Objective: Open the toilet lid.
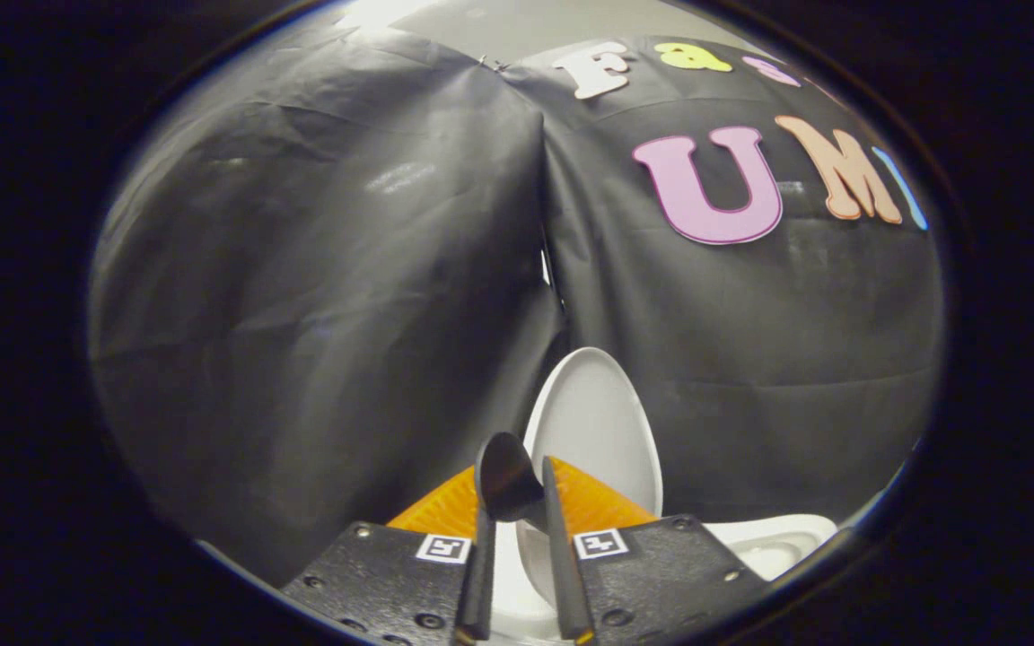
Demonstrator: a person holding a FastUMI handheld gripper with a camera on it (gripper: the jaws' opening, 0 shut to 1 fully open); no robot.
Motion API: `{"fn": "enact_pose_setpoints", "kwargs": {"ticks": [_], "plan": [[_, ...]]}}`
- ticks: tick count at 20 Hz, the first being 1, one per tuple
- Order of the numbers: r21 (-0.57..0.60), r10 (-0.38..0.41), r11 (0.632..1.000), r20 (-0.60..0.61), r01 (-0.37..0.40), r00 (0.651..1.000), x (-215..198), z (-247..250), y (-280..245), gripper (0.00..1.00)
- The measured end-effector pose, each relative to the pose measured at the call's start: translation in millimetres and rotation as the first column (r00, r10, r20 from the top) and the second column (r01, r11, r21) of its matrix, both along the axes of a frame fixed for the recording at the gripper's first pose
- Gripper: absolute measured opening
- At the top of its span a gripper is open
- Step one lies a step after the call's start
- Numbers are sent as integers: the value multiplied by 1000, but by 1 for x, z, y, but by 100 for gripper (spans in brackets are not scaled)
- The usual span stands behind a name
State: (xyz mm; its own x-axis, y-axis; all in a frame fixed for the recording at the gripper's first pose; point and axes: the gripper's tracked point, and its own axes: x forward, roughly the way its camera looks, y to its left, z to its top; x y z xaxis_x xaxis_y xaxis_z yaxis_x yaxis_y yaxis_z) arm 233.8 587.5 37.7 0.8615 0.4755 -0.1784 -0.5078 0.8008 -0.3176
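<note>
Black cloth forms the booth wall (346,269), hanging in creased panels that meet at a vertical seam behind the toilet. Toilet lid (602,431), white and oval, stands raised and nearly upright, its inner face turned toward the camera, just beyond the fingers. Toilet bowl (773,543), also white, lies low beside the fingers, under the lid. Gripper (517,502): the two fingers stand close together with a narrow gap between them. A dark rounded tab (503,480) sits in that gap at the fingertips; whether both fingers press on it cannot be told. White porcelain shows through the gap lower down, between the fingers.
</note>
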Motion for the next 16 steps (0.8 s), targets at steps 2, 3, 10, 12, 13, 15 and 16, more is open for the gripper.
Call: {"fn": "enact_pose_setpoints", "kwargs": {"ticks": [2, 3, 10, 12, 13, 15, 16], "plan": [[11, 10, 1000, 0, -10, 1000, -2, 2, 1, 37], [23, 15, 1000, 4, -15, 1000, -4, 6, 1, 42], [64, 100, 992, 83, -106, 991, -37, 54, 0, 79], [73, 107, 991, 119, -116, 987, -47, 74, -8, 80], [81, 108, 990, 130, -119, 986, -49, 85, -14, 79], [93, 95, 990, 158, -111, 983, -51, 105, -28, 80], [94, 84, 990, 177, -102, 981, -53, 115, -37, 80]]}}
